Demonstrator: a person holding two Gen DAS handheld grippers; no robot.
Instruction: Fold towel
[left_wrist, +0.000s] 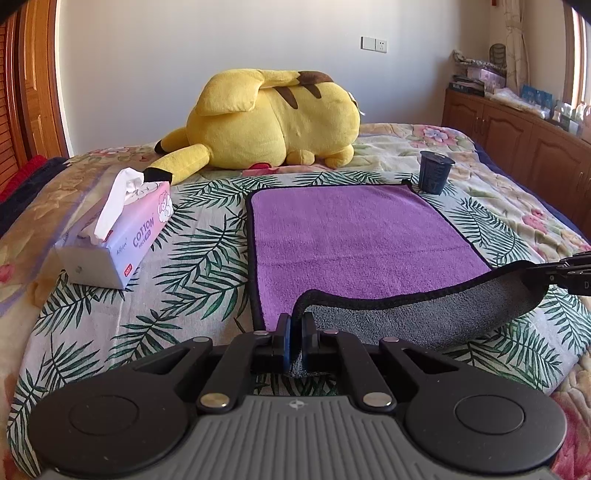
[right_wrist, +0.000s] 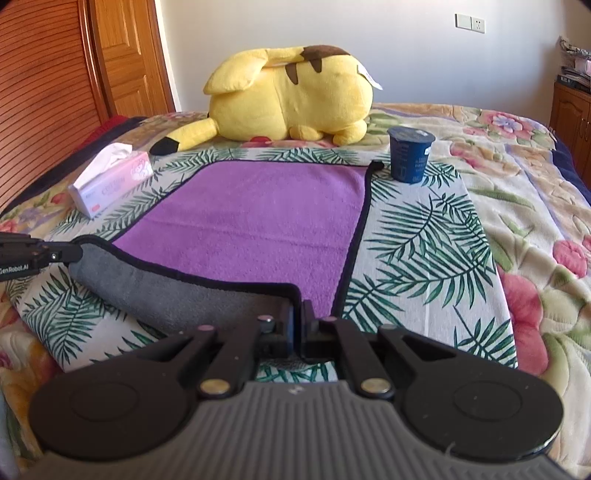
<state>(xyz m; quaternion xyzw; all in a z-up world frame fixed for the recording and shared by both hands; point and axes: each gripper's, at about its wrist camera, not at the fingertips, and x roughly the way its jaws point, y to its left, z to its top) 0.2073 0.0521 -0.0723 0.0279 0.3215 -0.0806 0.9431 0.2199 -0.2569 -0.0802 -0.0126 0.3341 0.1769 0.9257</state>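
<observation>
A purple towel (left_wrist: 354, 236) with a black hem and grey underside lies on a leaf-print cloth on the bed; it also shows in the right wrist view (right_wrist: 251, 221). My left gripper (left_wrist: 295, 321) is shut on the towel's near left corner, lifted a little. My right gripper (right_wrist: 298, 310) is shut on the near right corner. The near edge hangs between them, grey underside (left_wrist: 424, 317) showing, also seen in the right wrist view (right_wrist: 177, 288). The right gripper appears at the right edge of the left view (left_wrist: 565, 271), the left gripper at the left edge of the right view (right_wrist: 33, 253).
A yellow plush toy (left_wrist: 273, 122) lies beyond the towel. A tissue pack (left_wrist: 122, 232) lies left of it. A dark blue cup (left_wrist: 435, 171) stands by the towel's far right corner. A wooden cabinet (left_wrist: 517, 136) stands right of the bed, a wooden door (right_wrist: 122, 55) left.
</observation>
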